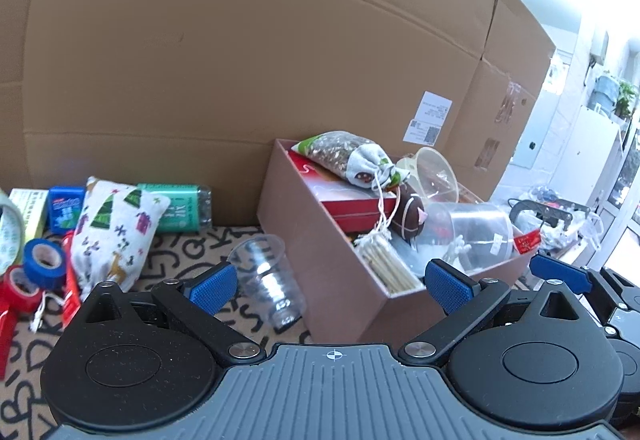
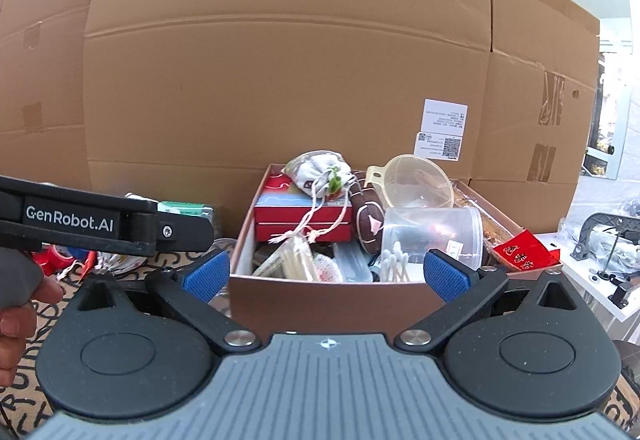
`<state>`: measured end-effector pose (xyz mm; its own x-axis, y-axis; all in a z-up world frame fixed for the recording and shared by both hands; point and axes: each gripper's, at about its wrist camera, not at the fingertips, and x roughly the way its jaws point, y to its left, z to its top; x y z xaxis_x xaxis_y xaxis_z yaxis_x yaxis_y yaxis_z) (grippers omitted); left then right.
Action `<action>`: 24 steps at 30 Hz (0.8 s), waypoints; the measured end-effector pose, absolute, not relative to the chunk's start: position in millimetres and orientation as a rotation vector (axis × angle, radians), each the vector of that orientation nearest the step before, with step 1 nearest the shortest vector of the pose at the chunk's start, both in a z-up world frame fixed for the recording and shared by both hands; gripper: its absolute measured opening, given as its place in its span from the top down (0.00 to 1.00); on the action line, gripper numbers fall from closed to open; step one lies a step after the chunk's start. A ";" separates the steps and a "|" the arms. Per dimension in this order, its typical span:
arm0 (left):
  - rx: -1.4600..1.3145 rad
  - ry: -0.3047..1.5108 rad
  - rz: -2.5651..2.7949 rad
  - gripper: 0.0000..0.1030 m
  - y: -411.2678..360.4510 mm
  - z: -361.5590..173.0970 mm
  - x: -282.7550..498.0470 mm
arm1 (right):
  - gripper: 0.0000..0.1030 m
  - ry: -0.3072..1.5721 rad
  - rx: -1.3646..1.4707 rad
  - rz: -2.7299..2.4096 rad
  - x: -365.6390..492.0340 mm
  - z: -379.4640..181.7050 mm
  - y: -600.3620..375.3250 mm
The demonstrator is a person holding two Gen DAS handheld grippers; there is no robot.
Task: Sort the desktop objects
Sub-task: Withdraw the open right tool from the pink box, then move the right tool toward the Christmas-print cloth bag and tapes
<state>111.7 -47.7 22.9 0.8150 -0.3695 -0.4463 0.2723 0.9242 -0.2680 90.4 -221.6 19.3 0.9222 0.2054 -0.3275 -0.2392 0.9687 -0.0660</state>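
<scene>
Both claws stand wide apart and hold nothing. The left claw (image 1: 332,286) hovers low over the surface (image 1: 192,252), which carries a mat printed with black letters. A clear cup (image 1: 266,276) lies on its side just ahead of the left finger (image 1: 214,286), mouth toward the back, base toward the claw, not touching the pad. The box (image 1: 332,280), brown and open-topped, sits ahead and to the right of this claw, its near corner between the two fingers.

Farther left of the left claw lie a bag (image 1: 116,232) printed with Christmas trees, a green bottle (image 1: 180,206) on its side behind it, a blue tape roll (image 1: 44,264), a red tape roll (image 1: 20,290) and a small blue pack (image 1: 66,204). All rest on the surface, well apart from the claw.

The right claw (image 2: 326,280) faces the box (image 2: 320,300) head on, the near wall between its fingers and close in front. Inside, a red case (image 2: 304,218) lies at the back left with a drawstring pouch (image 2: 320,172) on top; a funnel (image 2: 416,180) and a clear tub (image 2: 432,236) sit to the right, cotton swabs (image 2: 394,266) near the front wall, a brown ball (image 2: 370,224) in the middle.

A hand (image 2: 18,304) holds the left claw's body at the left edge of the right view. A big cardboard wall (image 2: 280,80) stands behind everything.
</scene>
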 end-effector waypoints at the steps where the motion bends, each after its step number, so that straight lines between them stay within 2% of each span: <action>1: -0.198 0.519 -0.346 0.00 -45.9 21.4 107.8 | 0.00 0.324 -0.108 0.228 87.0 19.3 -219.6; 13: -0.292 0.570 -0.296 0.00 9.9 -15.9 68.4 | 0.00 0.370 -0.177 0.326 63.3 -2.2 -177.5; 24: -0.350 0.567 -0.197 0.00 79.2 -38.0 67.1 | 0.00 0.438 -0.153 0.436 75.2 -18.7 -133.8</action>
